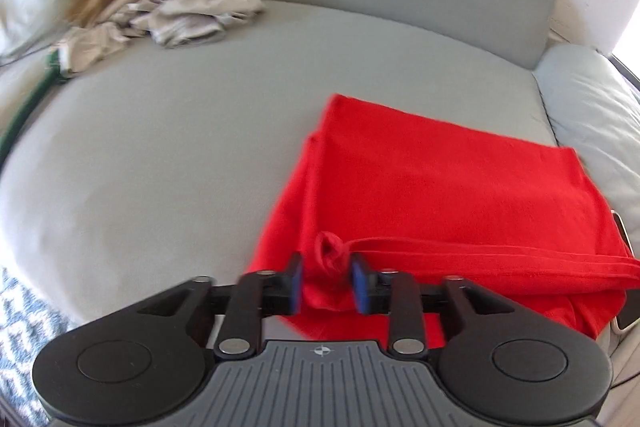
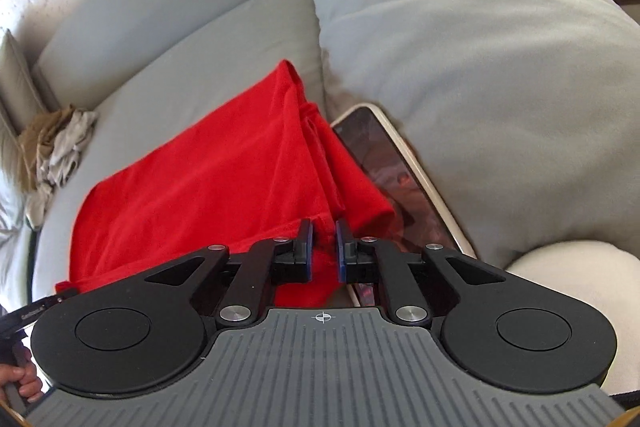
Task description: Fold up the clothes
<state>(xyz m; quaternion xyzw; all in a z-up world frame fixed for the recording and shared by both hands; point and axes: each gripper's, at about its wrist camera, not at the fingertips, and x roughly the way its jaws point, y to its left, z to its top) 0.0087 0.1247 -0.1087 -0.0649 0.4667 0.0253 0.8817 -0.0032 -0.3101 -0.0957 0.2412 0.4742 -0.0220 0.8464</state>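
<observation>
- A red garment (image 1: 432,187) is seen lying partly folded on the grey sofa seat (image 1: 160,155), toward its right end, just beside the side cushion (image 2: 480,67).
- In the left wrist view, a bunched knot of red fabric (image 1: 330,253) is seen between the blue pads of the left gripper (image 1: 326,281). The jaws are parted with a moderate gap; whether the pads press the cloth cannot be told from this view.
- A doubled hem strip (image 1: 500,251) is seen running from that bunch toward the right edge of the garment.
- In the right wrist view, the right gripper (image 2: 323,251) is set over the near edge of the garment. Its jaws are nearly together, with red fabric visible in the narrow gap; a firm grip cannot be confirmed.
- A phone (image 2: 392,179) with a dark screen and pale case is noted between the garment and the side cushion, touching the red cloth along one edge.
- A heap of beige and grey clothes (image 1: 160,11) is recorded at the far left end of the seat, well apart from the red garment.
- A patterned blue-and-white rug (image 1: 24,327) is visible below the seat edge.
- Motion blur is noted in both views.
</observation>
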